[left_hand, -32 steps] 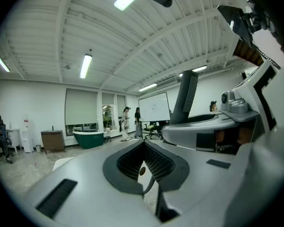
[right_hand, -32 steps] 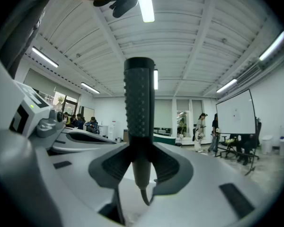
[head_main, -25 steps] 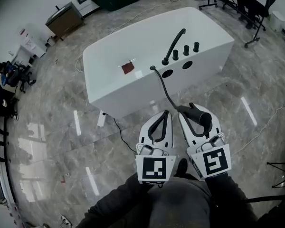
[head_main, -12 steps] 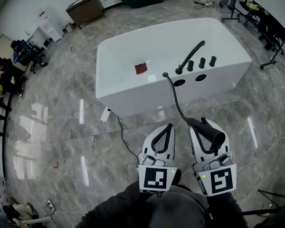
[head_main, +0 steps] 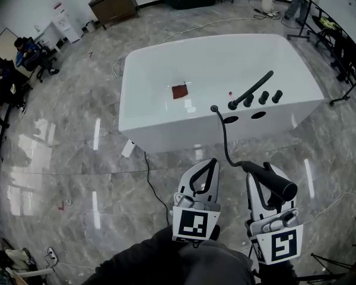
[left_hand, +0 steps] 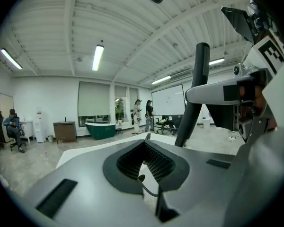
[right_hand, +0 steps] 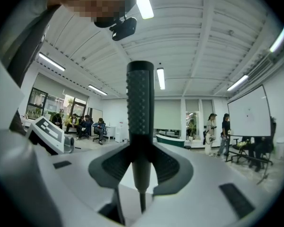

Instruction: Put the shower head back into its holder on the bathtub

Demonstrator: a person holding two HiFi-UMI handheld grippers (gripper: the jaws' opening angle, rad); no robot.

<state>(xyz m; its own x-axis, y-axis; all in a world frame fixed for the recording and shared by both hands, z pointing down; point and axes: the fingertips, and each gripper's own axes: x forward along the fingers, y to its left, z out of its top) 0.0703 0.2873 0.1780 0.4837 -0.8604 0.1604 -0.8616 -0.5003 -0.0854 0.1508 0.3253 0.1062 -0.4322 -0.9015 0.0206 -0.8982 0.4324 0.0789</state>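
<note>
Right claw [head_main: 262, 172] is clamped on the matte black, knurled stick-shaped shower head [head_main: 279, 186]. It's lying crosswise, hose end toward the glossy white bathtub's [head_main: 166, 132] near edge. Left claw [head_main: 209, 164] is pinched closed, empty.

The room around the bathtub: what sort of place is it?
Probably a lab or test hall, not a bathroom: the bathtub stands alone on an open floor, people sit on chairs, and there is a whiteboard.

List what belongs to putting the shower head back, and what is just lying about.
Job: shower head, gripped by the right claw; its hose; bathtub; dark openings by the taps.
Lying about: red-brown square in the tub; floor cable; wooden cabinet; left claw, shut, empty.
</note>
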